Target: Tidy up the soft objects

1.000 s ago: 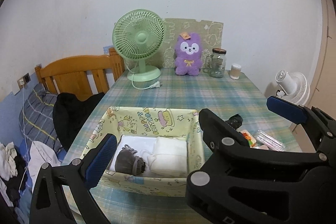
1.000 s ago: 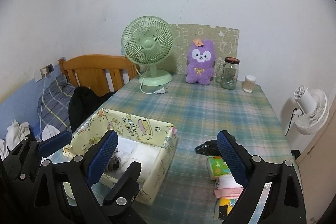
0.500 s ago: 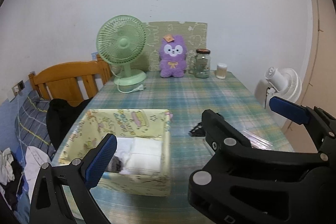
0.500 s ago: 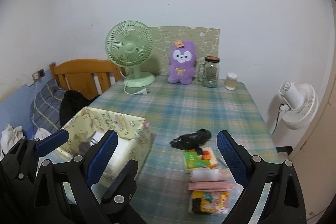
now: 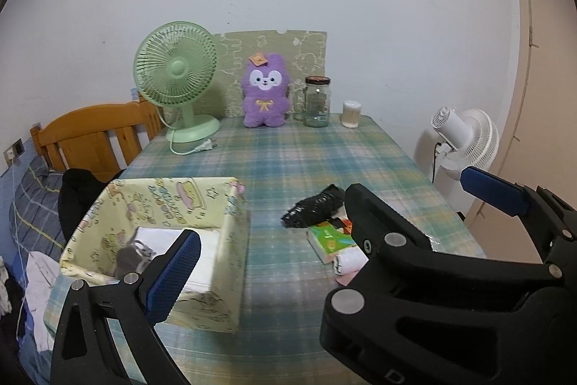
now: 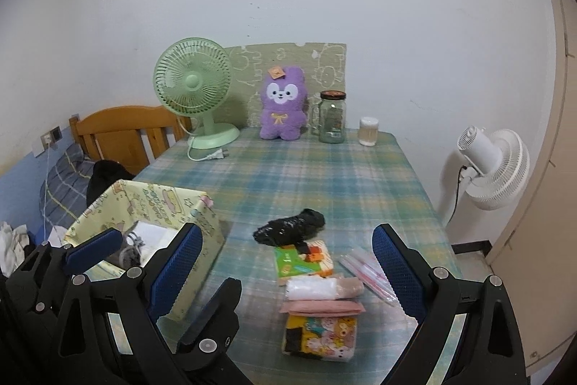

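Plaid counter (image 6: pixel 324 179): both fingers spread, empty. Black bundle (image 6: pixel 290 228), green packet (image 6: pixel 288 260) between right fingers (image 6: pixel 395 271); print illegible. Yellow box (image 5: pixel 173 204) behind left fingers (image 5: pixel 173 271).

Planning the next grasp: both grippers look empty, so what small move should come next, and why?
Probably lower the open right gripper onto the white rolled cloth. It lies loose on the table between the fingers' line, outside the yellow box, which already holds folded cloths.
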Tool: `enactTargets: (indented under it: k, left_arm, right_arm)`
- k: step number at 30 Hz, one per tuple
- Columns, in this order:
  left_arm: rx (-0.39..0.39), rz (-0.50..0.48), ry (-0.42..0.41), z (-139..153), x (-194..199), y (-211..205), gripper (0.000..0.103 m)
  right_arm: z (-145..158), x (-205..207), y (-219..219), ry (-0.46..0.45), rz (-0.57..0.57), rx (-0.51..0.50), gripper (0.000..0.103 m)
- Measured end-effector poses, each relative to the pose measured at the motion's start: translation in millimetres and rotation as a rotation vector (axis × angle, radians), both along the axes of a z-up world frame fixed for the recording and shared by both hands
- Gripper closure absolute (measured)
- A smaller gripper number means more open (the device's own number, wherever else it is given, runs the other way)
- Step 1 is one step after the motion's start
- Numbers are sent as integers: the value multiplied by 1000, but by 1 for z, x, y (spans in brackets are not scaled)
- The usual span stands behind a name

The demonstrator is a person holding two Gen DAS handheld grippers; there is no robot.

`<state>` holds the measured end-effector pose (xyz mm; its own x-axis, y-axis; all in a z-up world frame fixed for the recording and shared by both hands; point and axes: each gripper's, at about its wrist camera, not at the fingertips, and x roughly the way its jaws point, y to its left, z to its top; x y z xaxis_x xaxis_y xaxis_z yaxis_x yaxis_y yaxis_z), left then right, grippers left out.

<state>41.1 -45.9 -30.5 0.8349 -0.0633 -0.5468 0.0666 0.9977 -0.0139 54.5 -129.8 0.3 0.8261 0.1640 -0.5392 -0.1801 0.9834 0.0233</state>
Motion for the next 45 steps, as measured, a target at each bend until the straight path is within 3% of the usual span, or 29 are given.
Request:
enactTargets:
  k: [22,45]
  left_arm:
    - [8,-74,39,-58,5,-42,1]
    - [16,-158,171,-105,23,-93,1]
  right_arm:
    - [-59,-8,-44,11,-125,16,6]
    - [-115,4,-95,156,-194,45,6]
